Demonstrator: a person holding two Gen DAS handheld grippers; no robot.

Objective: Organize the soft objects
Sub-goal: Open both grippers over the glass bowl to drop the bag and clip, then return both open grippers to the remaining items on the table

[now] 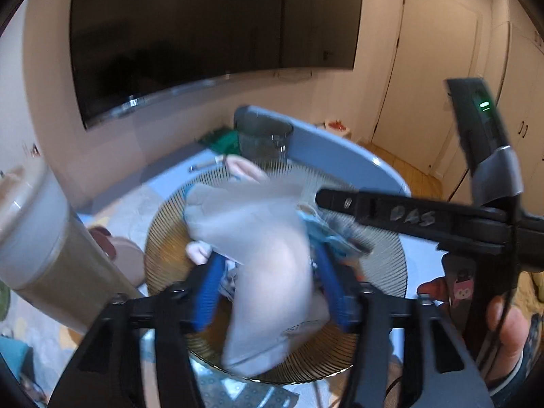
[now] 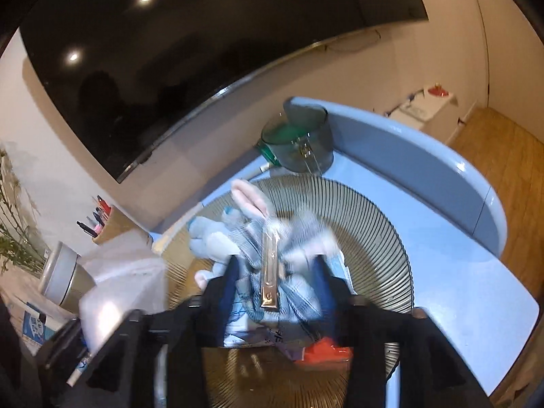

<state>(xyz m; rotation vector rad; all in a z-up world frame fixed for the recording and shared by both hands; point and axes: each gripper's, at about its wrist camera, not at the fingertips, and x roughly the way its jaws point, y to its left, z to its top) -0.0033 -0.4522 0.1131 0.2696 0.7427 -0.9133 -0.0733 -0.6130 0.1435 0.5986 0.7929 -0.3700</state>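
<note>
A pale grey sock [image 1: 258,238] lies blurred over a ribbed amber glass plate [image 1: 380,272], between the blue pads of my left gripper [image 1: 268,255]. Its jaws stand apart, and a gap shows beside the left pad. A black finger [image 1: 391,210] of the right gripper reaches in from the right over the plate. In the right wrist view my right gripper [image 2: 275,261] straddles a striped blue-grey cloth bundle [image 2: 248,238] with a gold clip [image 2: 270,272] on it. A light blue plush toy [image 2: 210,238] with a pink ear [image 2: 248,200] lies on the plate [image 2: 357,210].
A smoky glass mug [image 2: 299,146] stands behind the plate on the blue table, whose raised rim [image 2: 425,156] curves right. A beige tumbler [image 1: 44,238], a pen holder [image 2: 108,224] and a white bag [image 2: 122,272] crowd the left. An orange item [image 2: 323,346] lies near the plate's front.
</note>
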